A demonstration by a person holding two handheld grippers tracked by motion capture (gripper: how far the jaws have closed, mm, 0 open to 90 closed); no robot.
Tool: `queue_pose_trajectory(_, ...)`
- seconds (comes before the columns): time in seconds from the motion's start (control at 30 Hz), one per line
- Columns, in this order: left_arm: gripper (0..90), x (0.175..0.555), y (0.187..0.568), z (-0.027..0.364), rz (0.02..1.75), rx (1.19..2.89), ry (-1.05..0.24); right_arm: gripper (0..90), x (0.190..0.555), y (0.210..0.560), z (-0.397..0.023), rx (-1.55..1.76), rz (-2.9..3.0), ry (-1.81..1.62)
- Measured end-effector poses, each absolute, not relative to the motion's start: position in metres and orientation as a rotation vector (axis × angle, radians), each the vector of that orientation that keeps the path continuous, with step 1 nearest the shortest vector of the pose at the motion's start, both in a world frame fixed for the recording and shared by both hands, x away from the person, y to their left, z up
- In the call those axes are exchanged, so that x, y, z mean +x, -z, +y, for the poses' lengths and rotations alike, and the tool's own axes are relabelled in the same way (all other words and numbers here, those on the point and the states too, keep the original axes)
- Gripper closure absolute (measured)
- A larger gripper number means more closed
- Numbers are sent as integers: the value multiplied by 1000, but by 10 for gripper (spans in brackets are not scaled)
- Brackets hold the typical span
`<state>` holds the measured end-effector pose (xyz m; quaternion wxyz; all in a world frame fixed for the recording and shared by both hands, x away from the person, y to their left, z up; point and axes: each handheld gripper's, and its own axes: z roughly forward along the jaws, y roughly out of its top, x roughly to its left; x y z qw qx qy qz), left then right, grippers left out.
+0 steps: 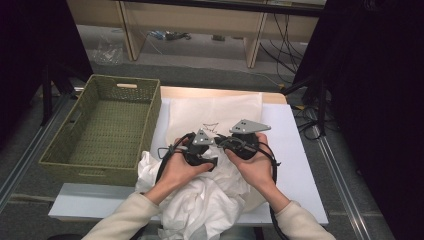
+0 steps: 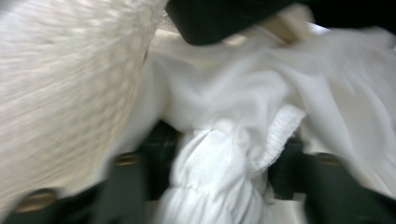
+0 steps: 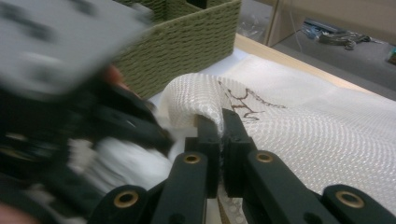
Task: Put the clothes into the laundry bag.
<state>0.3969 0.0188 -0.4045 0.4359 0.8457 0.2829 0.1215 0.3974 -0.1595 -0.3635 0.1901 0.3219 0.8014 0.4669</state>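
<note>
A white mesh bag [image 1: 215,112] with a dark line drawing lies flat on the table. A crumpled white garment [image 1: 200,200] is heaped at the table's front edge and hangs over it. My right gripper [image 3: 220,122] is shut on the raised edge of the mesh bag [image 3: 299,135], holding it lifted. My left gripper [image 2: 222,161] is close beside it at the bag's mouth. Its jaws stand apart, and a bunch of the white garment [image 2: 233,79] fills the gap between them. The bag's weave [image 2: 65,93] looms blurred on the left. From above, both grippers [image 1: 216,159] [image 1: 223,143] nearly touch.
A green woven basket [image 1: 150,125] stands at the left of the table, with nothing in it. The white tabletop [image 1: 295,150] runs bare to the right of my hands. Beyond the table are a desk's legs and cables on the floor.
</note>
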Motion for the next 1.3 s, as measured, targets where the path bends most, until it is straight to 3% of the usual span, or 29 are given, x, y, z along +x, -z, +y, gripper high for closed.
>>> queue_pose_trajectory(0.07, 284, 383, 389, 31, 662, 2123, -309, 890, 398, 363, -161, 914, 2249, -1325)
queue_pose_trajectory(0.17, 206, 375, 378, 40, 619, 2154, -306, 889, 398, 362, -161, 904, 2248, -1314)
queue_pose_trajectory(0.27, 199, 368, 372, 58, 636, 2179, -322, 889, 397, 362, -160, 911, 2250, -1305)
queue_pose_trajectory(0.4, 224, 375, 393, 60, 691, 2245, -299, 889, 397, 360, -159, 896, 2247, -1300)
queue_pose_trajectory(0.5, 337, 386, 424, 50, 717, 2295, -223, 889, 394, 360, -157, 911, 2255, -1303)
queue_pose_trajectory(0.77, 671, 388, 433, 33, 738, 2345, -273, 889, 397, 363, -158, 885, 2264, -1301)
queue_pose_trajectory(0.87, 757, 386, 436, 30, 779, 2316, -276, 889, 397, 363, -157, 881, 2254, -1298)
queue_pose_trajectory(1.13, 805, 370, 389, 33, 800, 2104, -220, 889, 395, 360, -156, 893, 2250, -1315)
queue_pose_trajectory(1.3, 802, 370, 378, 19, 739, 2071, -322, 889, 394, 356, -159, 891, 2229, -1325)
